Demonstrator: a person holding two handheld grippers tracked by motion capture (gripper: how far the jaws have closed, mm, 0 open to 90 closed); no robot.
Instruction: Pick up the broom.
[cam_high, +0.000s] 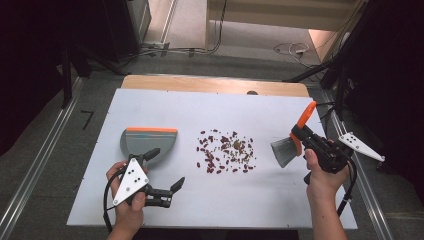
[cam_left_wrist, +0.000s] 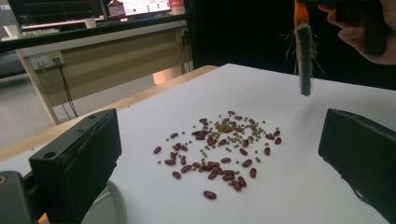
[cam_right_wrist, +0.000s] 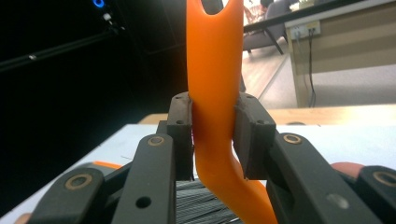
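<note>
Brush (cam_high: 289, 145) handle clamped in right gripper (cam_right_wrist: 212, 140) jaws, bristles mostly hidden

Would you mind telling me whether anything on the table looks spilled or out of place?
Yes: red beans mixed with small greenish ones lie scattered loose on the white table, between the dustpan and the brush clamped in the right gripper.

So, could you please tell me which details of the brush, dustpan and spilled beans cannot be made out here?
- Brush: in the right gripper view its bristles are mostly hidden behind the right gripper and cut off by the bottom edge.
- Dustpan: in the high view the left gripper covers its handle end.
- Beans: the small greenish ones are too tiny to count in the high view.
</note>
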